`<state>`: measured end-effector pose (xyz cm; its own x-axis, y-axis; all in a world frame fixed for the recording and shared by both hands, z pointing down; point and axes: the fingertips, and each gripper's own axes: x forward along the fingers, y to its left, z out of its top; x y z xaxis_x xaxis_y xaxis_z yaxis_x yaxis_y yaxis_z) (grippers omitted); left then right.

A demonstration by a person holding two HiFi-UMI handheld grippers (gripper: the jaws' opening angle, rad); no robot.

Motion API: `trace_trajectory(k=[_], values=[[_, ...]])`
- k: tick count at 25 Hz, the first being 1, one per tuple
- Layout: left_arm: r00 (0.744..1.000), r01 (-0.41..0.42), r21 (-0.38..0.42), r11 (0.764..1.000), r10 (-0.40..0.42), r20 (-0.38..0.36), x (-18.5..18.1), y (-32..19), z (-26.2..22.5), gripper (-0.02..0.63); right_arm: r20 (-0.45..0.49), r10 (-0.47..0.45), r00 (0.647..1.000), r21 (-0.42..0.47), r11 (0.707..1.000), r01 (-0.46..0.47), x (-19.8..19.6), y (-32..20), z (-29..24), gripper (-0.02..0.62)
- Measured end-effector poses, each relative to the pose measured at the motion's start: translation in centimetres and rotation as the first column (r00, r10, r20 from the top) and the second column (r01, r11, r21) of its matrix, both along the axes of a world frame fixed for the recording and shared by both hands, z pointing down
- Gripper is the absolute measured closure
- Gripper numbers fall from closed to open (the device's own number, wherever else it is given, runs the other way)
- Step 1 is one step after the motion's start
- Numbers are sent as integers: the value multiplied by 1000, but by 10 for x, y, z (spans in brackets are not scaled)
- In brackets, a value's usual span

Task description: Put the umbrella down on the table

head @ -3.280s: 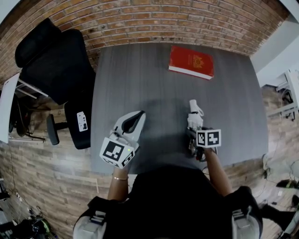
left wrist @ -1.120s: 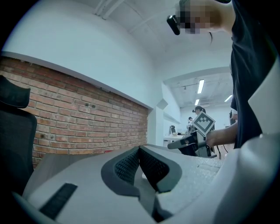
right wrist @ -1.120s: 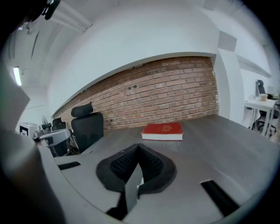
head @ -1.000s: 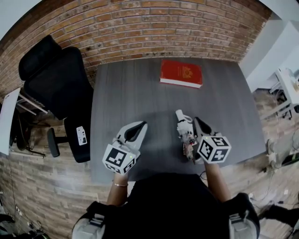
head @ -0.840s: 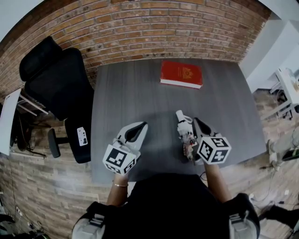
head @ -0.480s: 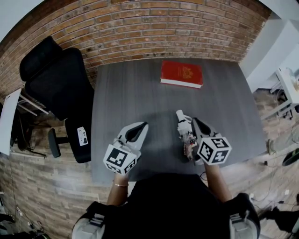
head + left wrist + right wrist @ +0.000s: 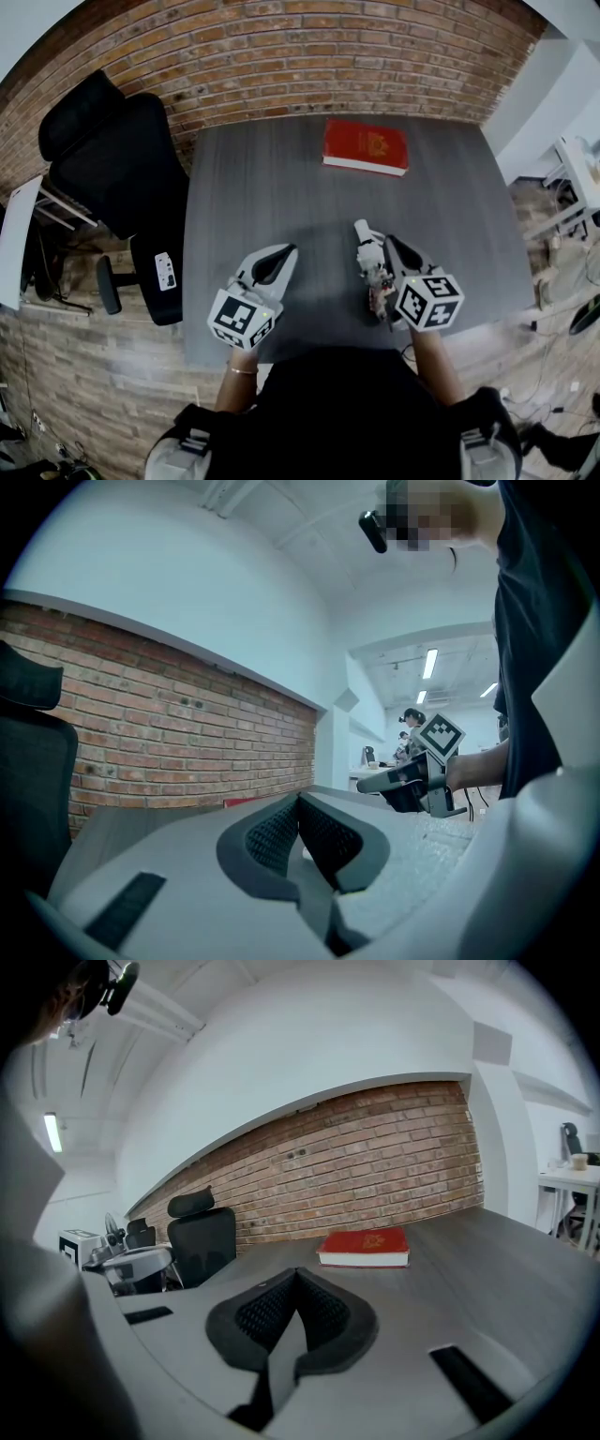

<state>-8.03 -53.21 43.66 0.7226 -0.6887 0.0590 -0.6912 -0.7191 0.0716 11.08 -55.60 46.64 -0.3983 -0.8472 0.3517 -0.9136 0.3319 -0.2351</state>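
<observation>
Right gripper hangs just beside the folded umbrella, and that closeness looks like the main hazard. The umbrella appears to lie on the grey table, white handle pointing far and patterned canopy toward the near edge. If the gripper is drawn back carelessly, its side could catch the umbrella and drag or roll it toward that edge. Whether the two are touching cannot be told from the head view. A folded umbrella is roundish, so I would expect it to roll easily once nudged.

In the right gripper view the jaws are fully together with nothing between them, pointing toward the red book at the far side. The left gripper hovers to the umbrella's left, apart from it, its pads likewise closed on nothing.
</observation>
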Motion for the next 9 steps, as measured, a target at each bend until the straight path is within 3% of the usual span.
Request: trace_trajectory(k=[9], values=[[1000, 7, -6, 1000, -7, 3, -2, -1, 4, 606, 5, -6, 1000, -16, 1000, 6, -3, -1, 6, 600]])
